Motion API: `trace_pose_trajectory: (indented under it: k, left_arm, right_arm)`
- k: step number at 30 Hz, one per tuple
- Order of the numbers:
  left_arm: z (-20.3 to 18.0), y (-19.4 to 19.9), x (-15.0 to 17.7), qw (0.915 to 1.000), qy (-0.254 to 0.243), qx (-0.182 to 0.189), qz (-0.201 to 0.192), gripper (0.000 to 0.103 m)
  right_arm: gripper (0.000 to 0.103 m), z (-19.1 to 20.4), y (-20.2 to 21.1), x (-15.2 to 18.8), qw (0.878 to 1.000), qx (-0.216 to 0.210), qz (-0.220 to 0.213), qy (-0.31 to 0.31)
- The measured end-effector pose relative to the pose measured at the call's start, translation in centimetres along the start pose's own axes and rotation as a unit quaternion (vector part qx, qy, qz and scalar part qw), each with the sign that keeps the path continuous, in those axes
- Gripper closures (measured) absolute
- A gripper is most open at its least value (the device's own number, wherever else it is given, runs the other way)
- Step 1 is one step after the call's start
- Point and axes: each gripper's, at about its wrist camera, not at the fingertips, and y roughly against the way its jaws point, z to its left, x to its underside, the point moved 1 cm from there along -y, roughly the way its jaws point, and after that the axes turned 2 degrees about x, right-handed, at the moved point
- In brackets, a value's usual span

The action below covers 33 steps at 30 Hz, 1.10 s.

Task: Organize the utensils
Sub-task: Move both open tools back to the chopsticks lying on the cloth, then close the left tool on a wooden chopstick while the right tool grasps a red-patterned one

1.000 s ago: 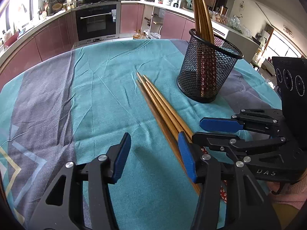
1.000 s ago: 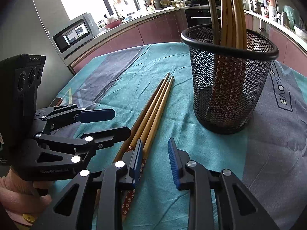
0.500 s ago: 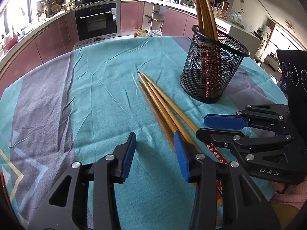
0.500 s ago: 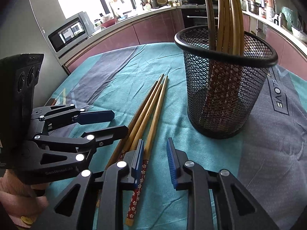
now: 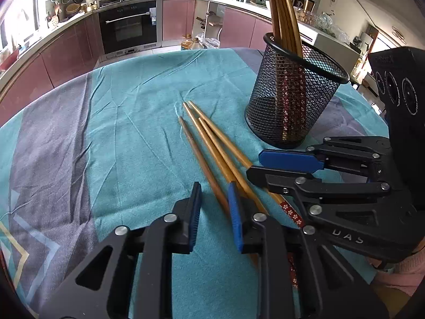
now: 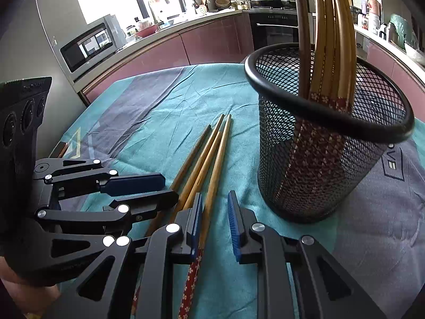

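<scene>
Several wooden chopsticks (image 5: pixel 209 138) (image 6: pixel 209 148) with red flowered ends lie side by side on the teal cloth. My left gripper (image 5: pixel 213 199) (image 6: pixel 170 187) hovers low over their near ends. Its jaws are closing with the darker leftmost chopstick between them, and a gap still shows on both sides. My right gripper (image 6: pixel 215 212) (image 5: pixel 255 164) is closing too. The rightmost chopstick runs between its jaws against the left pad, clear of the right pad. A black mesh cup (image 5: pixel 292 101) (image 6: pixel 318 172) stands upright just beyond, holding several more chopsticks (image 5: pixel 284 13) (image 6: pixel 334 40).
The table wears a teal and grey cloth (image 5: pixel 119 133) and curves away at its far edge. The two grippers sit close together, nearly touching over the chopstick ends. Kitchen cabinets, an oven (image 5: pixel 130 26) and a microwave (image 6: pixel 87 45) lie beyond the table.
The left jaws have narrowed a lot and now straddle one chopstick that has parted from the bundle. The right jaws have narrowed slightly. Both hands stayed almost in place.
</scene>
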Motion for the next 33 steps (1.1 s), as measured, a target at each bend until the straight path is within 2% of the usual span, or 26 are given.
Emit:
trace_pose_trajectory:
  k: [3,7,13,22,33]
  left_arm:
    - [0.3,-0.3,-0.3,1.0,0.006,0.0,0.004,0.08]
    - [0.7,-0.5,-0.6,0.9998,0.017,0.005,0.004,0.086]
    - [0.9,-0.6,-0.6,0.9995,0.031,0.004,-0.001,0.09]
    - [1.3,0.2,-0.2,0.9986,0.051,0.01,-0.011,0.094]
    - [1.3,3.9,-0.2,0.9977,0.045,0.024,-0.044,0.095]
  right_arm:
    - [0.086,0.0,-0.2,-0.3,1.0,0.003,-0.001,0.001]
    - [0.093,-0.1,-0.2,-0.3,1.0,0.01,-0.002,-0.001]
    - [0.097,-0.7,-0.2,-0.2,1.0,0.0,-0.006,-0.025]
    - [0.098,-0.9,1.1,0.0,0.999,-0.013,-0.02,-0.037]
    - [0.098,-0.7,4.3,0.2,0.997,-0.045,-0.053,-0.036]
